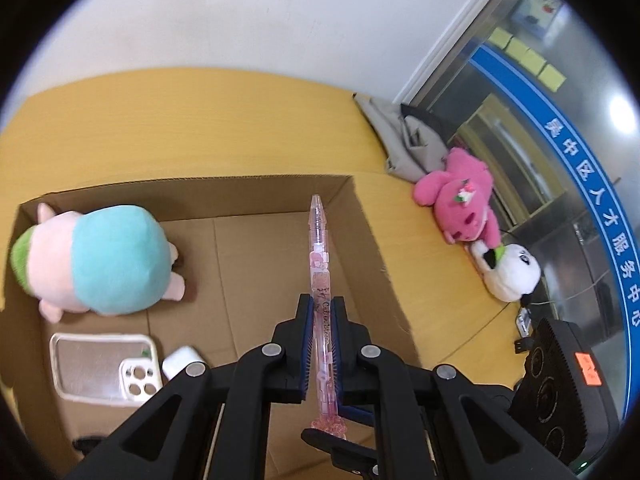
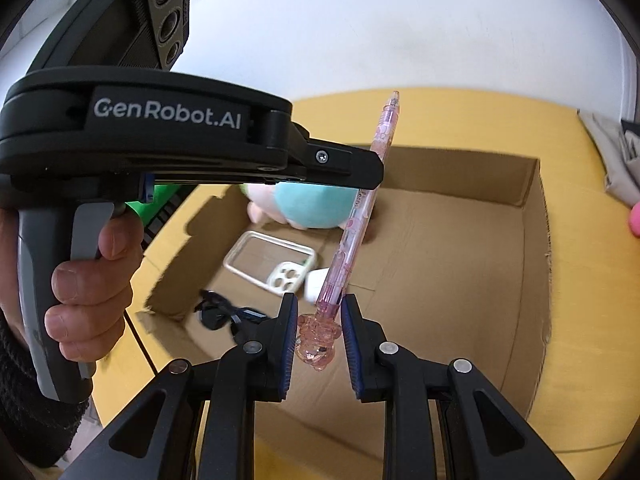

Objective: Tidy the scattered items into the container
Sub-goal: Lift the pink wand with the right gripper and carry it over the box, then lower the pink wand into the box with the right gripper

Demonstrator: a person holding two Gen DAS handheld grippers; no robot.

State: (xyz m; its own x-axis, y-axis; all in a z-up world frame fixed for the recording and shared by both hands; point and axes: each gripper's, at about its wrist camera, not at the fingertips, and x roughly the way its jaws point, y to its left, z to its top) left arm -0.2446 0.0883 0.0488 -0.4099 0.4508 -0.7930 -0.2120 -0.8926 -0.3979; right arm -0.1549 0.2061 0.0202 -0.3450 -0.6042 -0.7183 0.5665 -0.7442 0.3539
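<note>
My left gripper (image 1: 322,304) is shut on a clear pink pen (image 1: 319,256) and holds it above the open cardboard box (image 1: 372,232). In the right wrist view the pen (image 2: 360,216) slants up through the left gripper's black fingers (image 2: 352,168). My right gripper (image 2: 319,304) is open, its jaws on either side of the pen's pink bear-shaped end (image 2: 318,338). Inside the box lie a teal and pink plush (image 1: 100,256), a clear phone case (image 1: 104,364) and a white earbud case (image 1: 182,360).
On the yellow table (image 1: 200,120) to the right of the box lie a pink plush (image 1: 460,204), a white panda plush (image 1: 508,272) and a grey cloth bag (image 1: 404,136). A black cable (image 2: 224,312) lies in the box's near corner.
</note>
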